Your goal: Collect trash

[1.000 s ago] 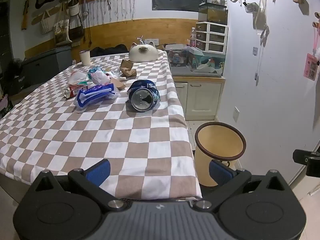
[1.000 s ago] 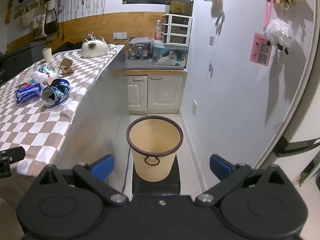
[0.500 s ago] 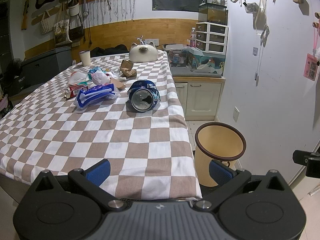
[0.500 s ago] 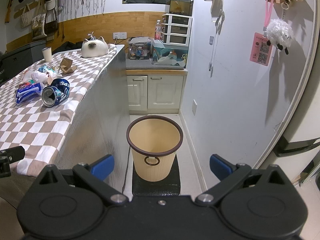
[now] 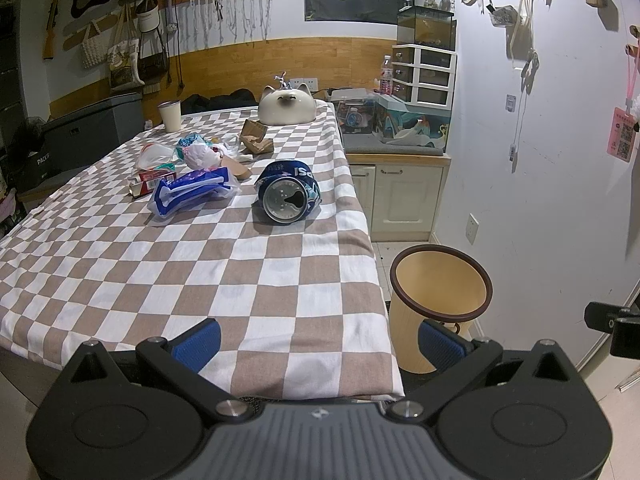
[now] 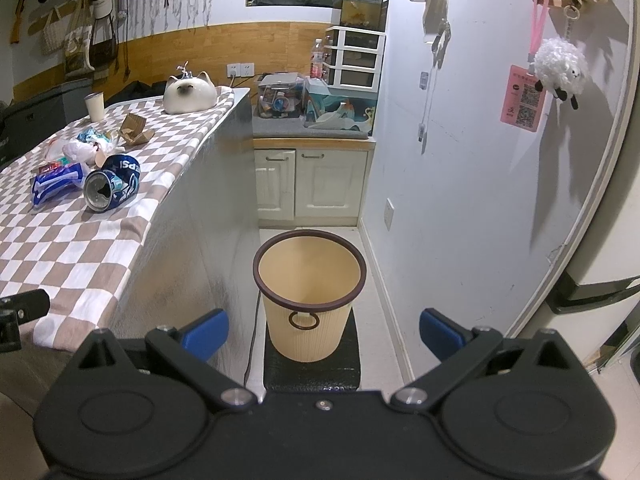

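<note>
Fingers (image 5: 196, 343) of both grippers spread apart, empty, above checkered tablecloth (image 5: 160, 264) and tiled floor (image 6: 384, 344).

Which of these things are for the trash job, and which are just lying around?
For the job: crushed blue soda can, blue-and-white plastic wrapper, crumpled white plastic bag, beige waste bin.

Lying about: ceramic cat head, white cup, fish tank.
</note>
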A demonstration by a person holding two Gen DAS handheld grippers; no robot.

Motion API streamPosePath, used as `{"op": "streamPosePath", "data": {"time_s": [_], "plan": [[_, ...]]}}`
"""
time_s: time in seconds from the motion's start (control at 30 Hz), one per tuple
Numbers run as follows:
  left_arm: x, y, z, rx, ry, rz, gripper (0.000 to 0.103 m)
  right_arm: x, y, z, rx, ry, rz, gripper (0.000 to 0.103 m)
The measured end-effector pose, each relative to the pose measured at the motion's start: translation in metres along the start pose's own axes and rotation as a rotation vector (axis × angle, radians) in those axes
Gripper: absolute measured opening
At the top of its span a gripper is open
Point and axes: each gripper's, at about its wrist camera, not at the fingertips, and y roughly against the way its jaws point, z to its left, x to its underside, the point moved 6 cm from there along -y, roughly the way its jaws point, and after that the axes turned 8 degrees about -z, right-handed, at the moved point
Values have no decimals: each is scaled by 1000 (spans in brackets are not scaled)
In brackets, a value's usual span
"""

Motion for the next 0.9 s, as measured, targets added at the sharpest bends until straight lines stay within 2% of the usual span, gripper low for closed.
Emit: {"op": "streamPosePath", "data": {"time_s": [0.9], "plan": [[0,0,0,0,0,-2,103,1,-2,-1,4,-2,-1,103]]}}
